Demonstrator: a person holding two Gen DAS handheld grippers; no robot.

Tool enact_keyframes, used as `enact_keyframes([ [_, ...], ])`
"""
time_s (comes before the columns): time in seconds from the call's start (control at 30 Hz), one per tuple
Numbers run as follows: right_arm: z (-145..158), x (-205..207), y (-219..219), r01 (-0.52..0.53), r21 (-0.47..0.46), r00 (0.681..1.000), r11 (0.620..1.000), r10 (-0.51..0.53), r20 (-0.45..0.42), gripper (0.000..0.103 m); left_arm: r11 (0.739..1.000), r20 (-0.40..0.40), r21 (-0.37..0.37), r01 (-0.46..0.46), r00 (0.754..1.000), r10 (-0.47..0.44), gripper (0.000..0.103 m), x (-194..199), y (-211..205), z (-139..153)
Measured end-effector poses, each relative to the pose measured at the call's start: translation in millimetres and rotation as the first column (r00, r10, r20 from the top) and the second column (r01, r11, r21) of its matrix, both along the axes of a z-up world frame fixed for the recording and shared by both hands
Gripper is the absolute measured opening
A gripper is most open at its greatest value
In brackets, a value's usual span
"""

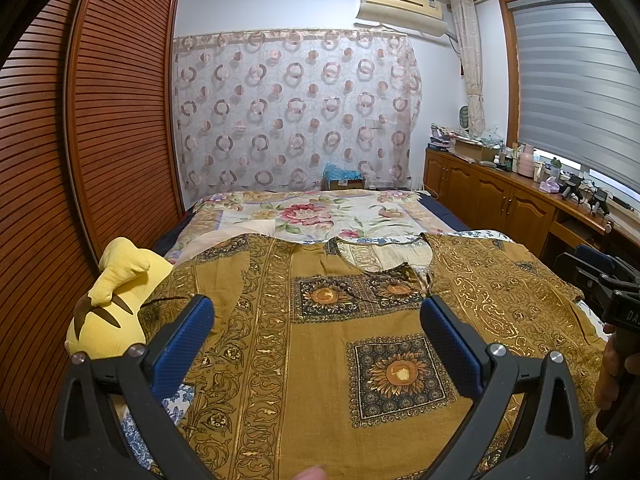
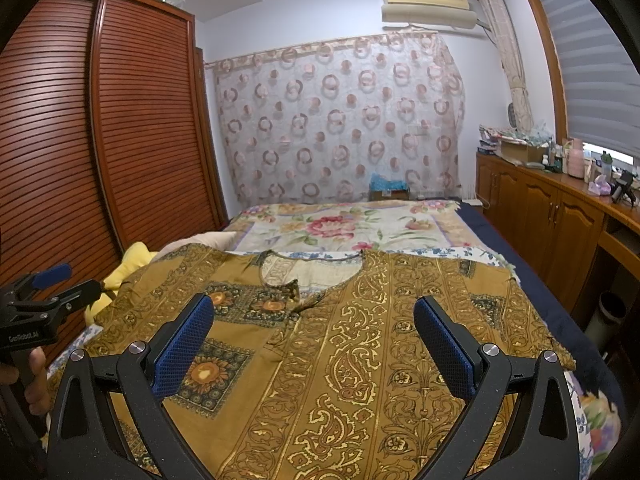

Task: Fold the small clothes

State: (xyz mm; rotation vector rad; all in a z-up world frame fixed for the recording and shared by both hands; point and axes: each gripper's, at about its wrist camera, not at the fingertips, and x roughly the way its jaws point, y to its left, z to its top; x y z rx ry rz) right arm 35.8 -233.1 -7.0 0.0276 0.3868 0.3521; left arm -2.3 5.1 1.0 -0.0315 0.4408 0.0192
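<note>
Bed (image 1: pixel 320 212) fills centre frame, floral cover. Mustard patterned garment (image 1: pixel 320 360) spread flat across lower half, neckline toward far end. Yellow plush toy (image 1: pixel 116 304) lower left, apparently touching garment edge. Left gripper (image 1: pixel 316 320) and right gripper (image 2: pixel 312 320) above fabric, fingers wide apart, holding nothing.

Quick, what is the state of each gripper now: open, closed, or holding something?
Left gripper: open, holding nothing, above the mustard patterned garment.
Right gripper: open, holding nothing, above the same garment.
</note>
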Motion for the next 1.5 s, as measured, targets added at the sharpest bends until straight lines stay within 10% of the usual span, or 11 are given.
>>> enact_keyframes([
  [1.5, -7, 1, 19, -0.073, -0.032, 0.997, 0.997, 0.072, -0.024, 0.102, 0.999, -0.072, 0.013, -0.03, 0.997, 0.031, 0.103, 5, 23, -13],
])
